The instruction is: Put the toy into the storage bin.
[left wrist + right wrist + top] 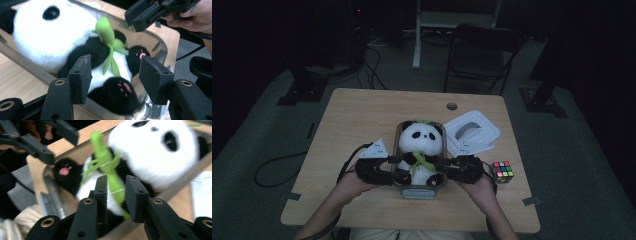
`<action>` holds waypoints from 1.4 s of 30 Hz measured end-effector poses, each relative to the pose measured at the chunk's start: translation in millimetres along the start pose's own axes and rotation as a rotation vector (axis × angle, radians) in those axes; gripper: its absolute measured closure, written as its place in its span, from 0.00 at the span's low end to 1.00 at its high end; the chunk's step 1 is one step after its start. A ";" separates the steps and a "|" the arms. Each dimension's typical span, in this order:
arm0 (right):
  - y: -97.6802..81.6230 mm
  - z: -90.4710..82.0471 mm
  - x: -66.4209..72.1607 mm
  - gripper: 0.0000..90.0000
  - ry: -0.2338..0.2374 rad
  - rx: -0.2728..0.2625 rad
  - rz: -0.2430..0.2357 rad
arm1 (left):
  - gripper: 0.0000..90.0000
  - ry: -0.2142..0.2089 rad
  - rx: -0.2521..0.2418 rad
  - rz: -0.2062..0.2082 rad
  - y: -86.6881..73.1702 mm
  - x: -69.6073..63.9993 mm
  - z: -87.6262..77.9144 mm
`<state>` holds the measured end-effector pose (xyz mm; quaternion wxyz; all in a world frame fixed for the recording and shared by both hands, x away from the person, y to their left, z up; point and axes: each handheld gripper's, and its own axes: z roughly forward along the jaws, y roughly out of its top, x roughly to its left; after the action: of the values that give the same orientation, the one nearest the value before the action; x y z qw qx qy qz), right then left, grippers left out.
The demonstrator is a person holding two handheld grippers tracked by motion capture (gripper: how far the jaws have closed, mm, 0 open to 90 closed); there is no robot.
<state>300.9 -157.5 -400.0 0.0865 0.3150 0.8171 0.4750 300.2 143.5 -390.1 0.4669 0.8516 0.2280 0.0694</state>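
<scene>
The plush panda (422,150) lay on its back in a clear container (398,135) near the front middle of the counter (362,115), head toward the far edge and feet toward the person. Each hand had brought its tool in from one side, level with the toy's belly, which suggested the toy had been set down between them or was about to be taken up from both flanks.

The left tool (113,75) stood spread, its pads apart and pressing on nothing, with the panda's lower body in the gap beyond them. The right tool (116,195) stood narrower, also parted, with the green bamboo sprig (107,160) showing between its pads, seemingly not clamped.

The panda was white with black ears, eye patches and limbs, pink paw pads (124,86), and a green sprig on its chest. A white lid (472,132) lay just beside the container, a colour cube (503,171) farther right.
</scene>
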 end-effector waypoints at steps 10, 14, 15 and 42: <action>20.0 -1.7 -20.0 0.74 -0.053 -0.079 0.016 | 0.59 0.002 -0.057 0.028 23.2 15.1 0.2; 30.7 4.2 -25.3 0.92 -0.057 -0.093 0.010 | 0.72 0.003 -0.054 0.030 31.5 22.7 6.8; 33.3 6.5 -25.8 0.97 -0.062 -0.092 0.007 | 0.74 0.012 -0.057 0.027 33.2 24.0 8.8; 45.4 74.1 -31.9 1.00 -0.119 0.086 -0.021 | 0.87 0.100 0.125 -0.019 27.9 48.3 57.0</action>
<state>378.2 -107.2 -406.9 0.1264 0.3376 0.8334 0.4189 370.9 109.0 -403.2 0.4017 0.8723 0.2629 0.0933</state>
